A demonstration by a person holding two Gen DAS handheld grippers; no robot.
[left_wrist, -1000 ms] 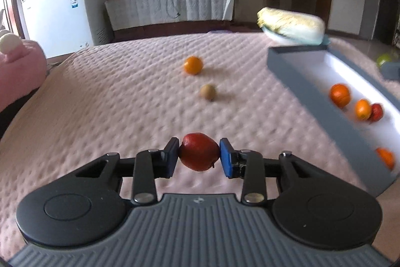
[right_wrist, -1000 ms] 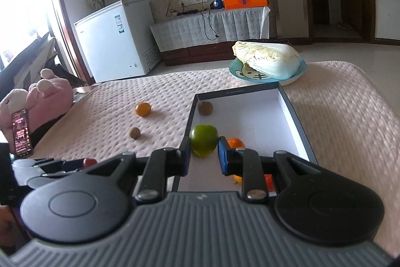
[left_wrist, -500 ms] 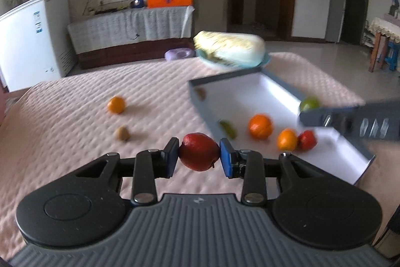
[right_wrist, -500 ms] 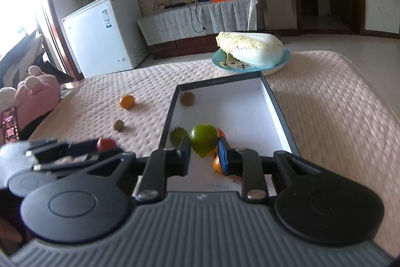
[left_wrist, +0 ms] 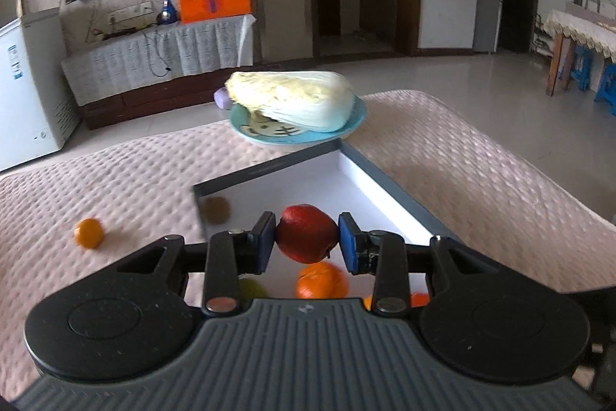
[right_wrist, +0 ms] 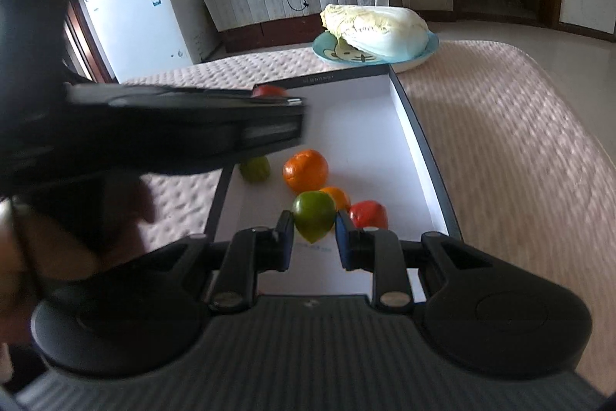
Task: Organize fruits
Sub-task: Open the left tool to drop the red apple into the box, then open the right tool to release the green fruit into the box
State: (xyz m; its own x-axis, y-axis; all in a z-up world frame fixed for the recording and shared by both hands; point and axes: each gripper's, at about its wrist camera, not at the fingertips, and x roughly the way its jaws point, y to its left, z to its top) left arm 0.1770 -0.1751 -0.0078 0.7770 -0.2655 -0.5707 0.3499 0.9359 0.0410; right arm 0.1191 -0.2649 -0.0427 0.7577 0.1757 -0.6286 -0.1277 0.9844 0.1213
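Pink bedspread (left_wrist: 115, 180) carries one stray orange (left_wrist: 89, 233); several fruits are boxed (right_wrist: 408, 110), while left hand-held gripper (left_wrist: 307, 240) grips a red fruit (left_wrist: 307, 238), right hand-held gripper (right_wrist: 313, 237) a green fruit (right_wrist: 312, 220)

Soft daylight, dim room; fisheye-bent edges; blurred black left gripper (right_wrist: 184, 126) (motion smear), glare on white-lined grey tray (left_wrist: 369, 180).

Cabbage (left_wrist: 292, 103) on plate (left_wrist: 358, 118) behind tray (left_wrist: 400, 197); fruits in tray.
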